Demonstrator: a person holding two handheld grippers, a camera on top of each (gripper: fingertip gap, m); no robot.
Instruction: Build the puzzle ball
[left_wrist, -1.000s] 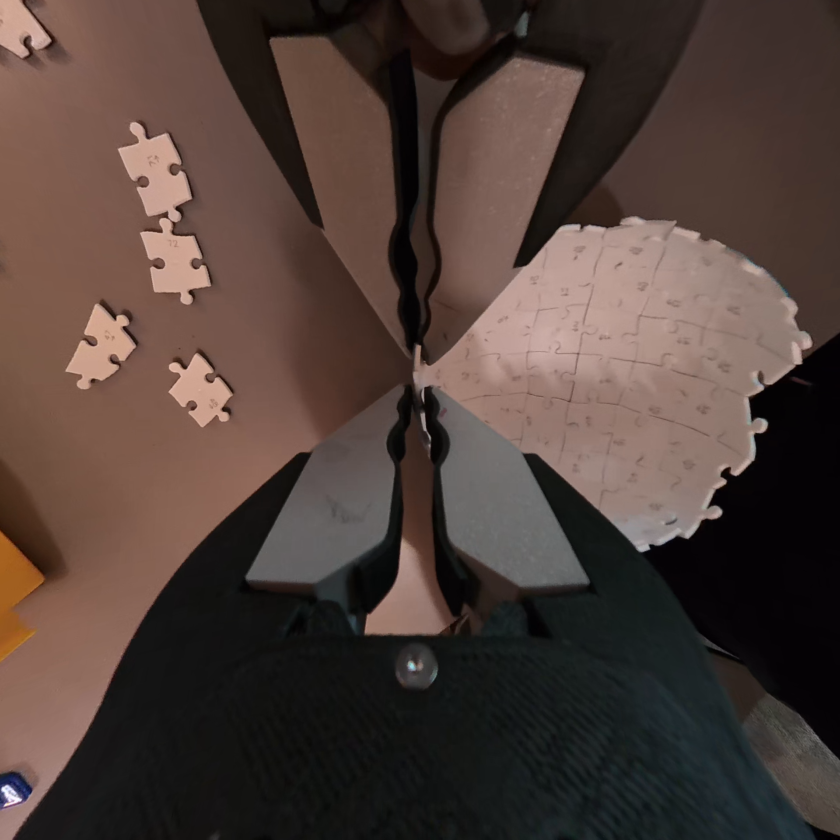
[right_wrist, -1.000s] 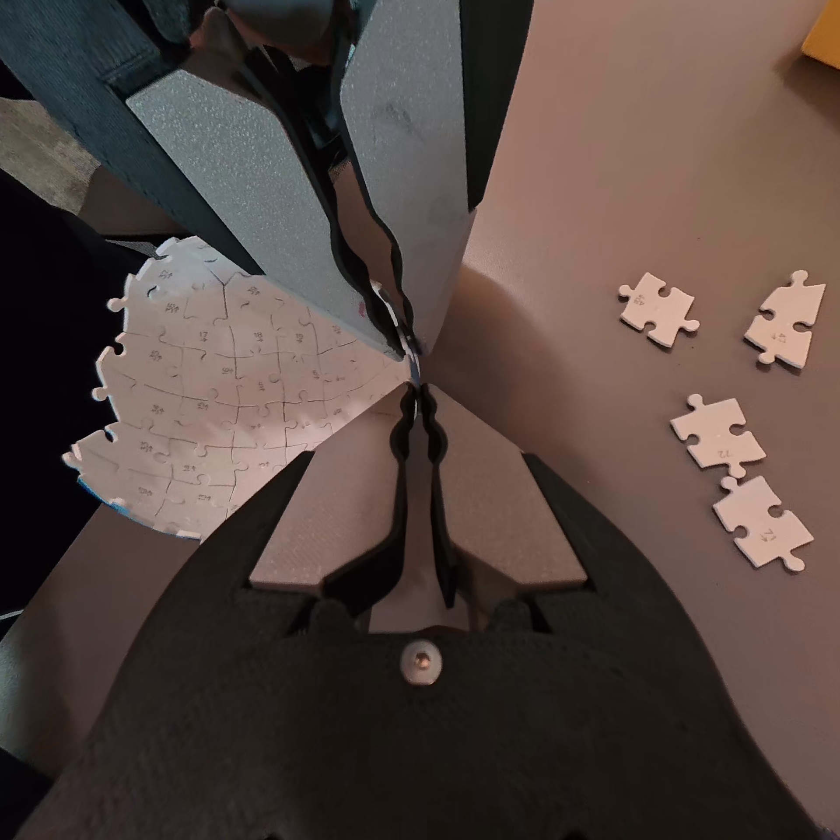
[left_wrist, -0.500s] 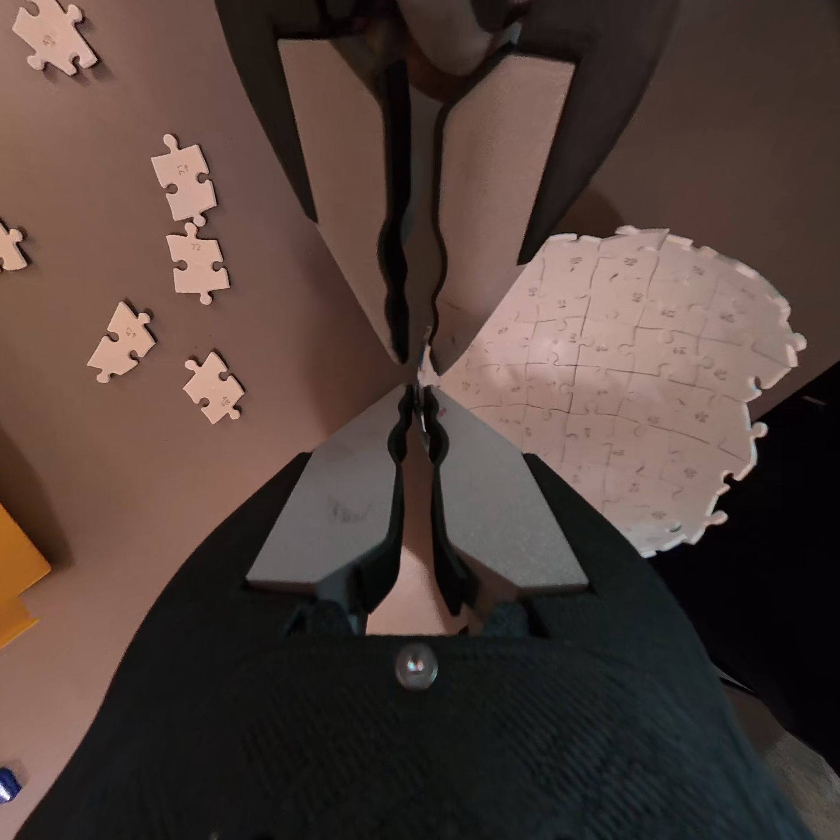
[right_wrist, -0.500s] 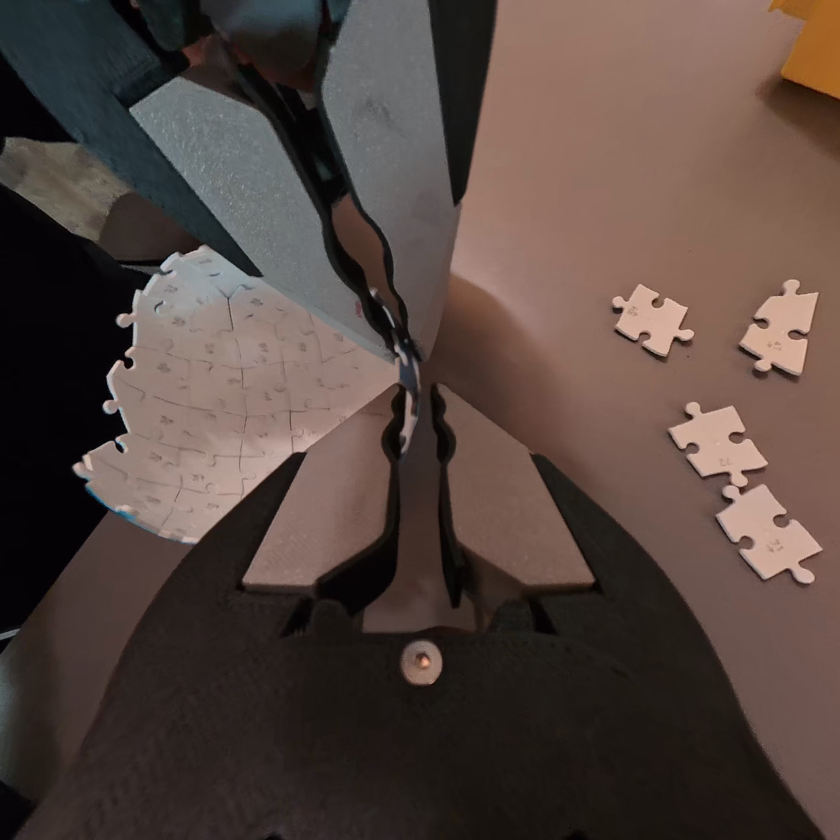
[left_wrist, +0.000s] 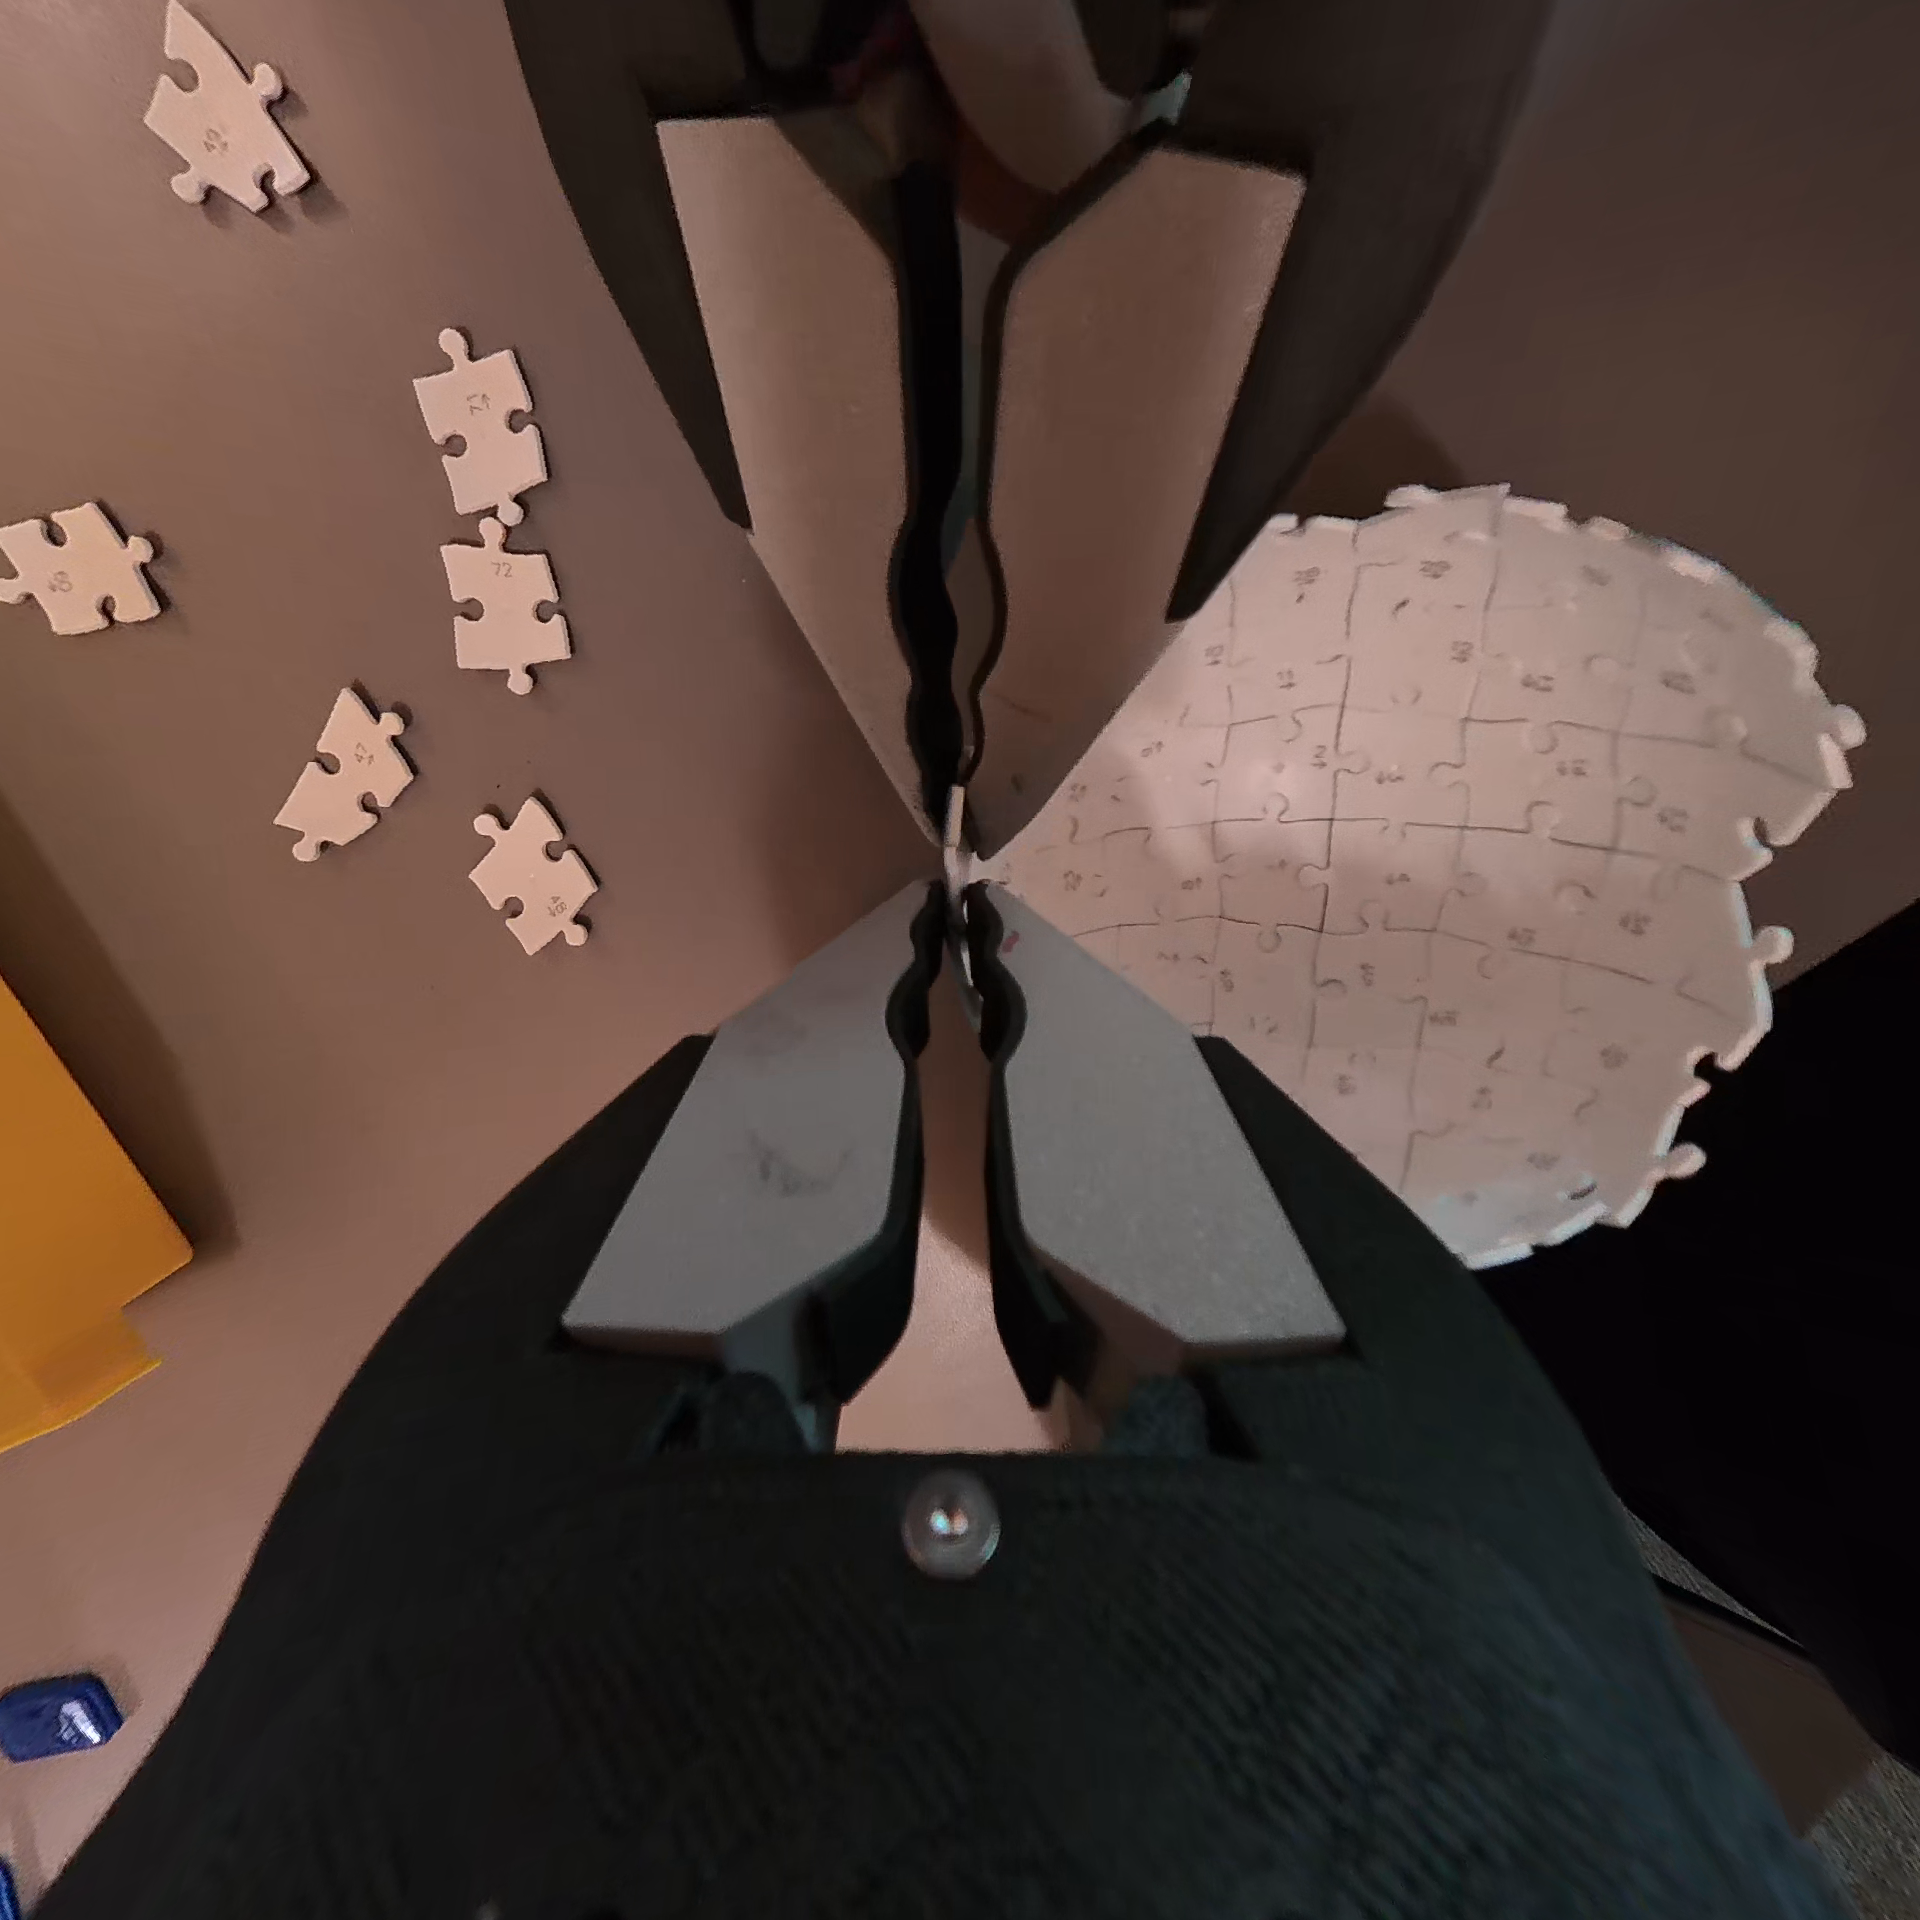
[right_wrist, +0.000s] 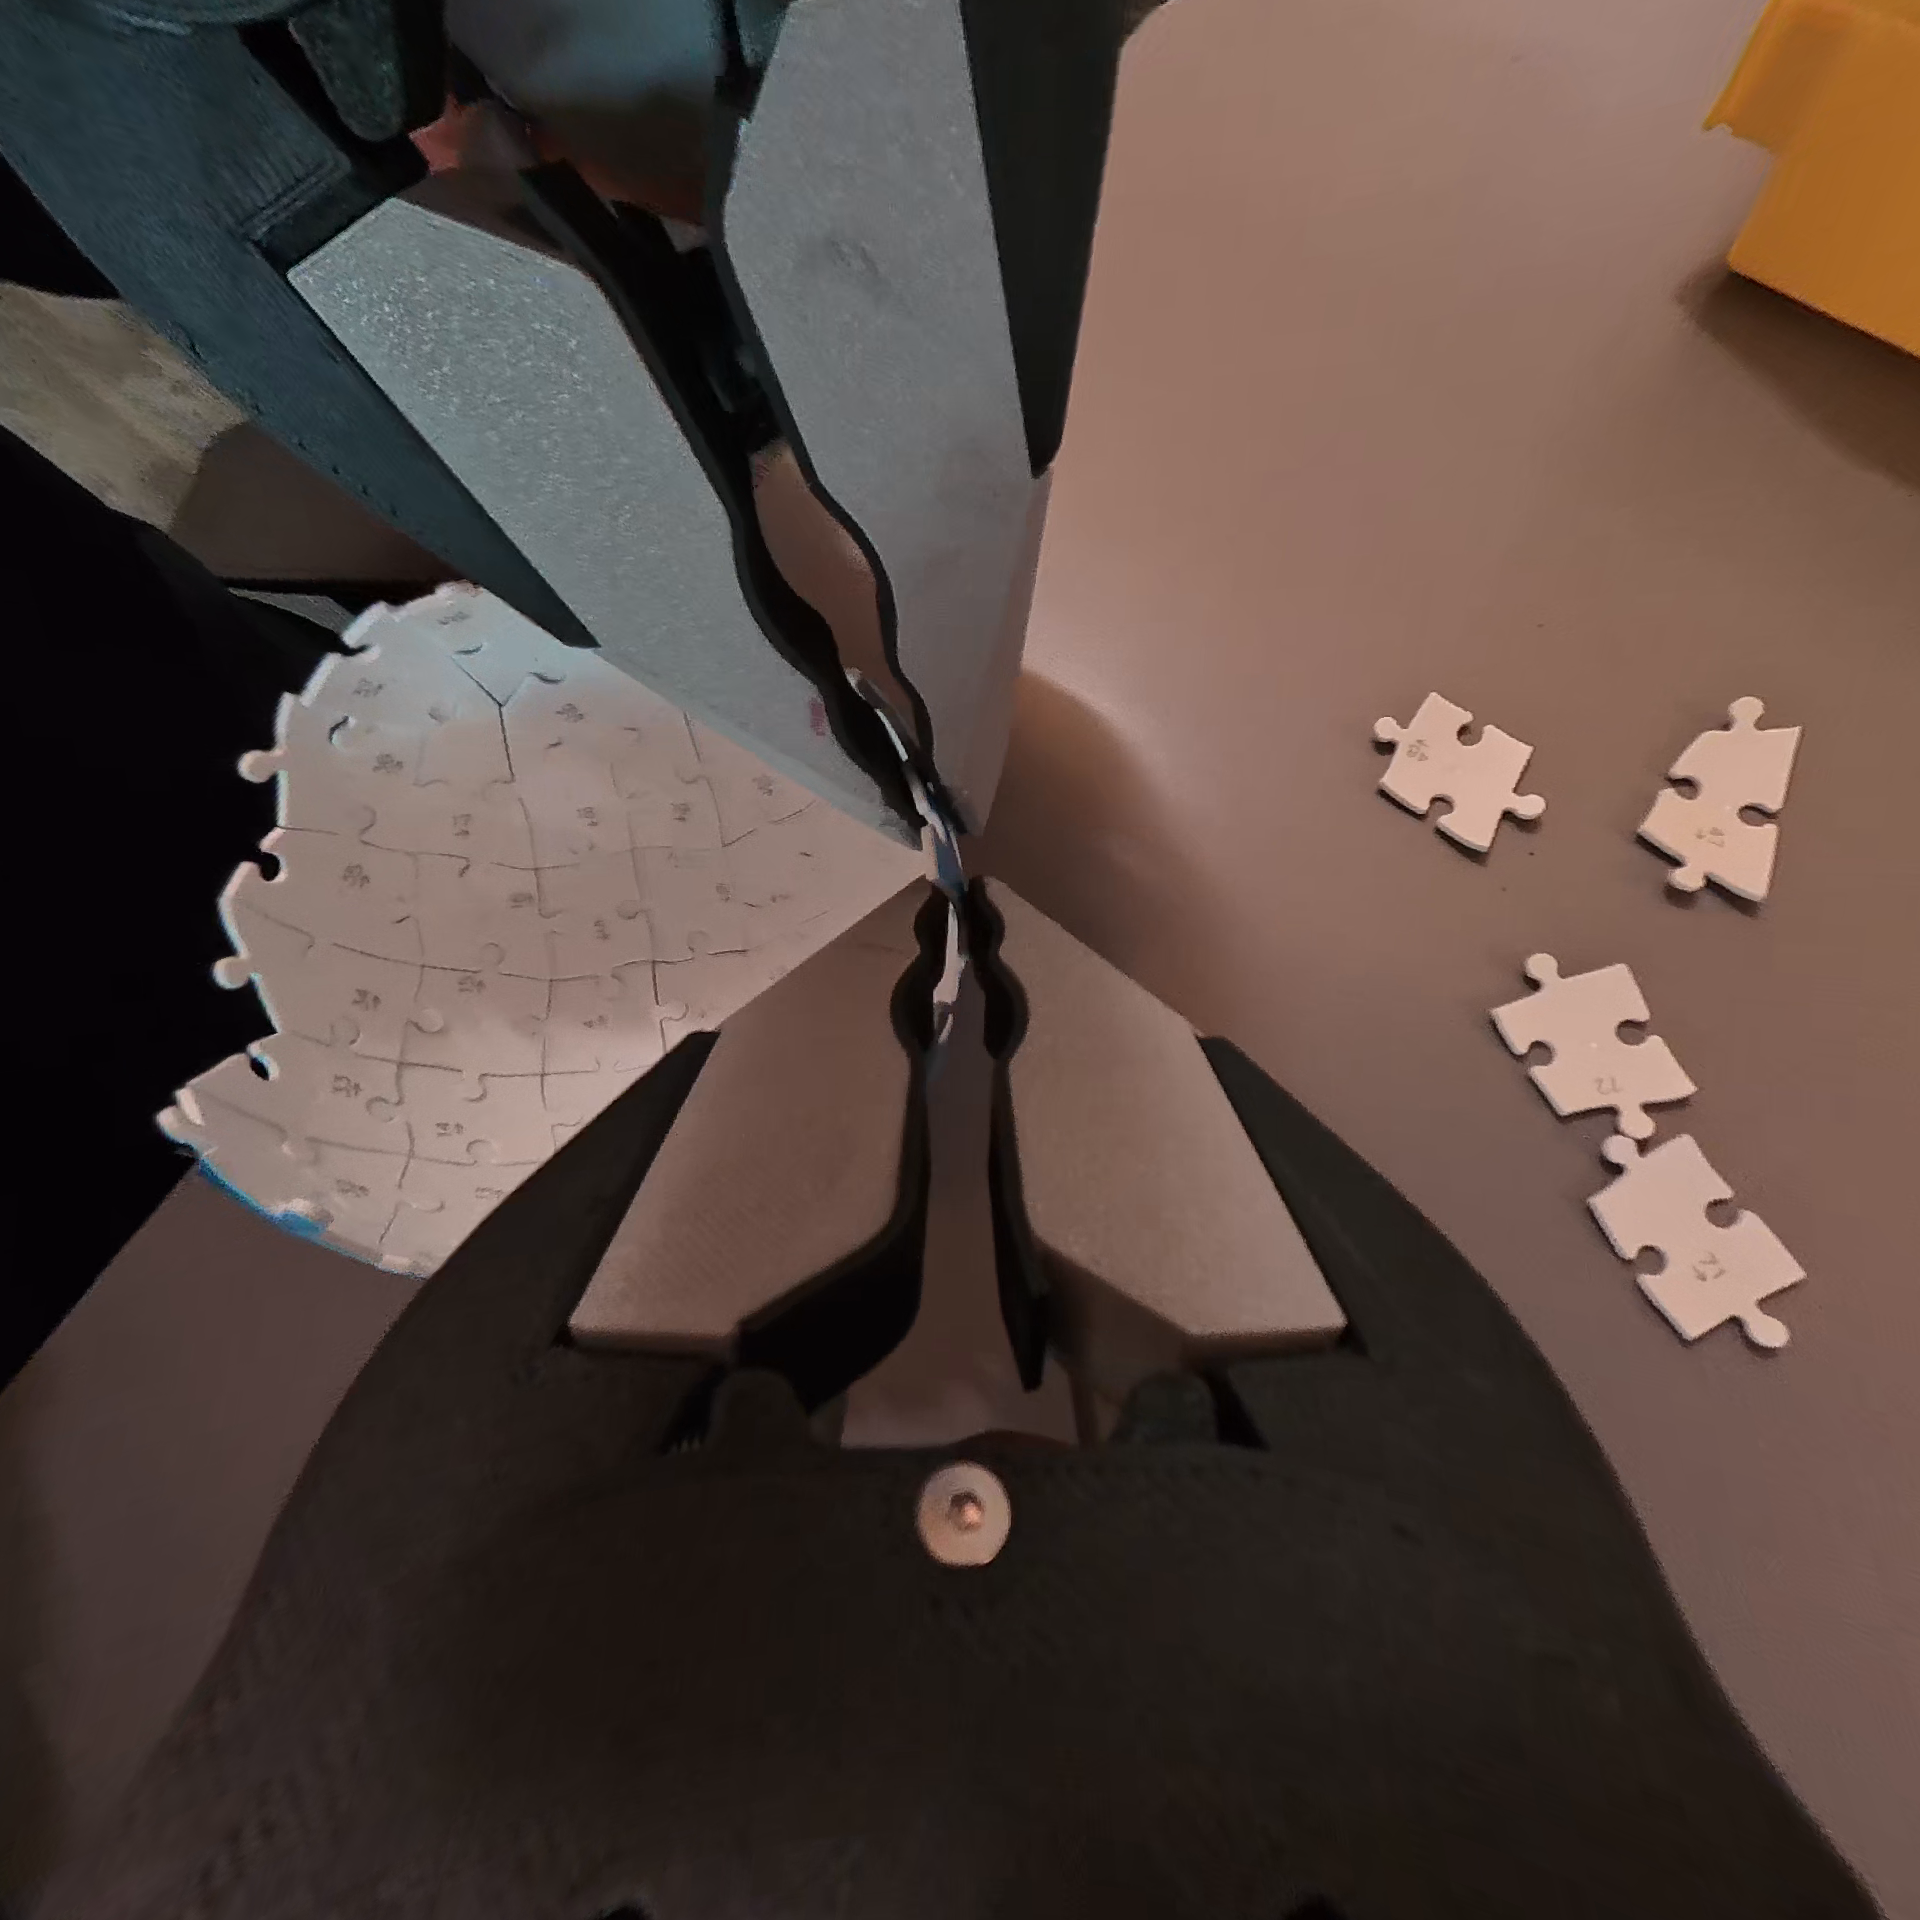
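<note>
At frame centre the left hand-held gripper (left_wrist: 951, 909) and right hand-held gripper (right_wrist: 961, 914) meet tip to tip, each clenched on the rim of the half-built puzzle ball (left_wrist: 1455, 862), which spreads to the right in the left wrist view. Loose puzzle pieces (left_wrist: 488, 644) lie at upper left on the brown tabletop (left_wrist: 260, 987).

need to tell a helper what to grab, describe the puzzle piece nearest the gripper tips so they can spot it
On the brown table, left of the left gripper, lies a cluster of loose white pieces. The nearest piece is the lowest of them, tilted, below the touching stacked pair.
</note>
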